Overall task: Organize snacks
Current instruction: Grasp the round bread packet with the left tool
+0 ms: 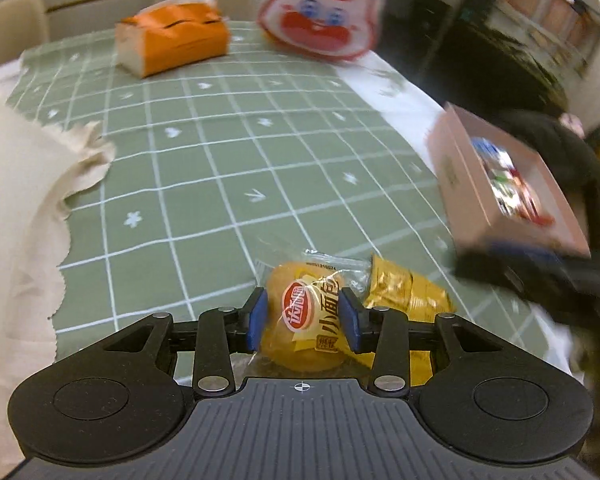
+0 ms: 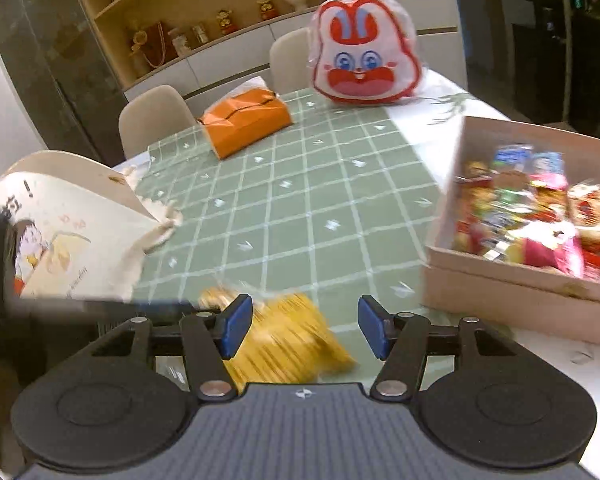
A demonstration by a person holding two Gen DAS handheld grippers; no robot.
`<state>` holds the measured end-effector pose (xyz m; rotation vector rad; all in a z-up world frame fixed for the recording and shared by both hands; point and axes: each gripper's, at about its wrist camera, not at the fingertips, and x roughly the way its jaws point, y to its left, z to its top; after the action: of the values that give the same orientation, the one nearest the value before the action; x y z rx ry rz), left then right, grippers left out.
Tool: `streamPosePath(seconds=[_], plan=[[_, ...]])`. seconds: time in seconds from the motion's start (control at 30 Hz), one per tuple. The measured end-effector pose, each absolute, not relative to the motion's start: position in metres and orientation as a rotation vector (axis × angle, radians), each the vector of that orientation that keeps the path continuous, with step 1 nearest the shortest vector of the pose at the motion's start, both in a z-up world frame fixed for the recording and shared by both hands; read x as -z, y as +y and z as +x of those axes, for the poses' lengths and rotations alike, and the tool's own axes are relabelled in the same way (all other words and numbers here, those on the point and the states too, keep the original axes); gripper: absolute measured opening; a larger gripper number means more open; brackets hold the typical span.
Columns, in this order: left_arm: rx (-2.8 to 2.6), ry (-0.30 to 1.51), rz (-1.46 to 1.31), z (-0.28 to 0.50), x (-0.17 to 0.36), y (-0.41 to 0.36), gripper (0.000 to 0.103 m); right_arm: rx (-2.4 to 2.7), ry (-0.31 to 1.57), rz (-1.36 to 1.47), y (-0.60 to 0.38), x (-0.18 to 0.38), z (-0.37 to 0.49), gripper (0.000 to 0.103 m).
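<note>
The box point(image 1: 512, 184) at three o'clock is blurred, its snacks point(image 2: 532, 216) unreadable; the yellow pack point(image 2: 288, 340) at six is smeared.

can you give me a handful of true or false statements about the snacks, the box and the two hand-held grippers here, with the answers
1. The left hand-held gripper has a wrapped small bread between its blue pads. True.
2. The pink box is empty. False: it is full of mixed snack packets.
3. The right hand-held gripper is clamped on the gold packet. False: its jaws stand apart, and the packet lies below them.
4. An orange tissue pack lies on the green checked tablecloth. True.
5. The rabbit-face bag lies inside the pink box. False: it stands at the table's far end.
</note>
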<state>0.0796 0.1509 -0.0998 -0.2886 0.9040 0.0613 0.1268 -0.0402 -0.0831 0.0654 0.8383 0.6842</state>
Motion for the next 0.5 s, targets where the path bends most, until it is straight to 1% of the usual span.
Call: streamPosePath(seconds=[0.2, 0.33, 0.4, 0.5], plan=[[-0.015, 0.934, -0.295, 0.068, 0.101, 0.14, 0.044, -0.646, 0.917, -0.024, -0.008, 0.11, 0.144, 0.059], [-0.017, 0.947, -0.296, 0.067, 0.101, 0.131, 0.044, -0.657, 0.908, -0.053, -0.034, 0.119, 0.123, 0.059], [-0.003, 0.953, -0.306, 0.07, 0.102, 0.126, 0.044, -0.638, 0.887, -0.121, -0.05, 0.123, 0.109, 0.06], [0.038, 0.961, -0.302, 0.077, 0.102, 0.109, 0.044, -0.591, 0.831, -0.217, -0.07, 0.127, 0.095, 0.063]])
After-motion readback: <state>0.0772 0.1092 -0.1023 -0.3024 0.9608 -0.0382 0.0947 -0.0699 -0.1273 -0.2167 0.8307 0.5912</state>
